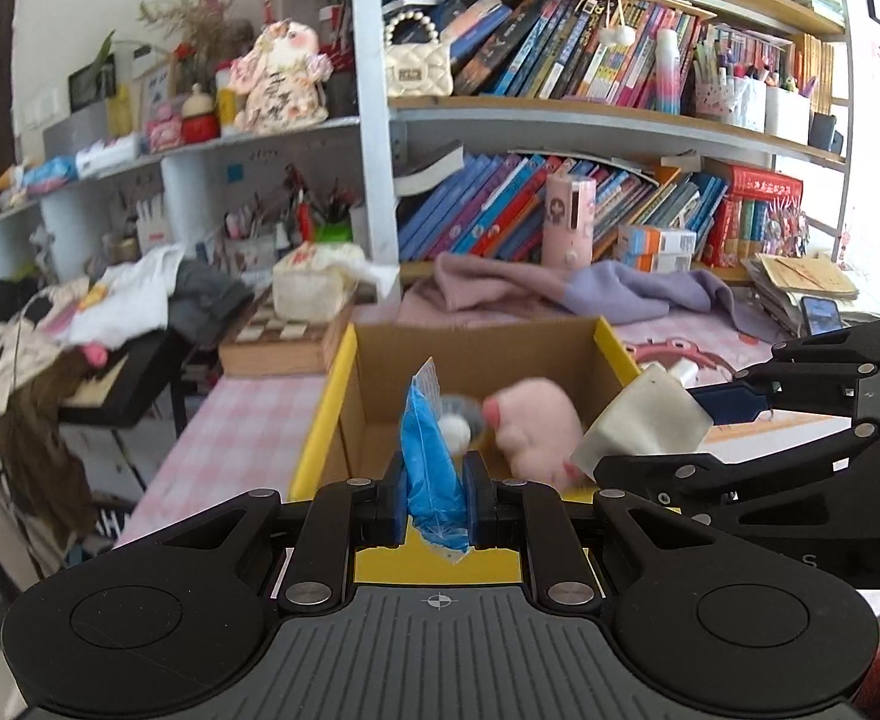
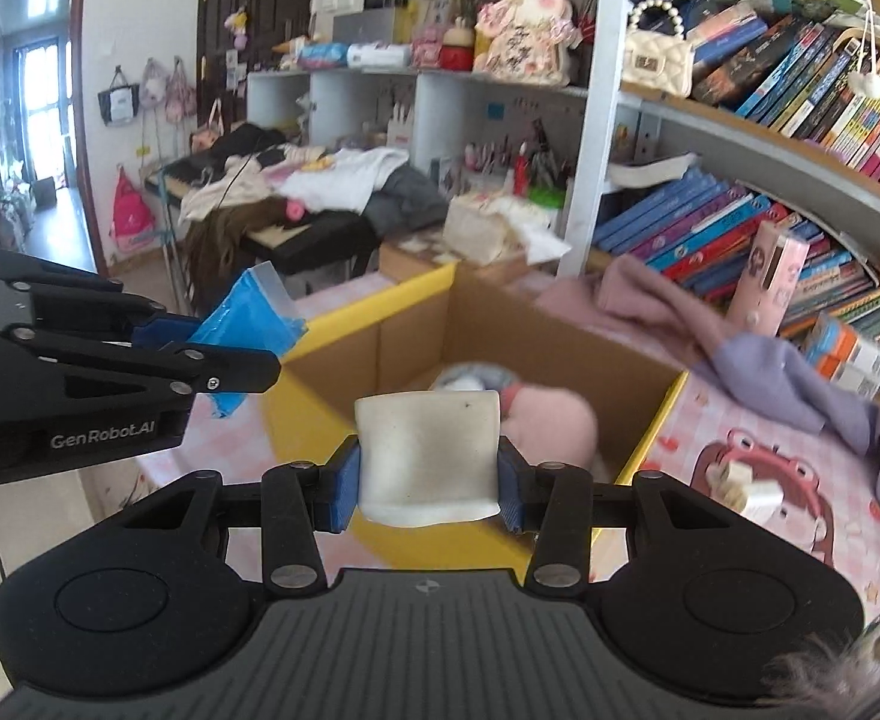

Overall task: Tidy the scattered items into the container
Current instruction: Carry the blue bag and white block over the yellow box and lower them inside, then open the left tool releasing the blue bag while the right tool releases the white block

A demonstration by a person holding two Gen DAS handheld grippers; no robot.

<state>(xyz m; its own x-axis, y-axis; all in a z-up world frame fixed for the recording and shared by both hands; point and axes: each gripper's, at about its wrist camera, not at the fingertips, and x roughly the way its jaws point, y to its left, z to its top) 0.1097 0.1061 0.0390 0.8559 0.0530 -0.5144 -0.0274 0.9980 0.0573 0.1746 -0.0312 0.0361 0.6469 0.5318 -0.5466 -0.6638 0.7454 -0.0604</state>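
Both grippers hang over the near end of an open cardboard box point(image 1: 380, 372) with yellow flaps, which sits on a table under a pink checked cloth point(image 1: 248, 420). The left gripper point(image 1: 434, 498) has its blue pads clamped tight on a thin blue packet point(image 1: 428, 450) that stands upright between them, its clear sealed end sticking up. The right gripper point(image 2: 428, 480) is closed on a squat white tube point(image 2: 428, 450), pads pressing its two sides, the flat crimped end toward the camera; from the left wrist view the same tube point(image 1: 643, 420) shows just beside the box's right flap. Inside the box lies a pink plush toy point(image 2: 550, 420) with something grey and white next to it, too blurred to name.

To the right of the box the cloth carries a cartoon print, and a small white object point(image 2: 745, 486) rests on it. A pink and lilac garment point(image 1: 559, 288) is heaped behind the box against the bookshelf point(image 1: 559, 114), whose shelves are crammed with leaning books, a quilted cream handbag point(image 1: 419, 69) and a pink cylinder point(image 1: 568, 222). Left of the white upright, a lower shelf holds a plush doll point(image 1: 278, 78), dried flowers and small jars. Beyond the table's left edge a black keyboard stand is piled with clothes point(image 2: 320, 180), and a dark door and bright window lie further back
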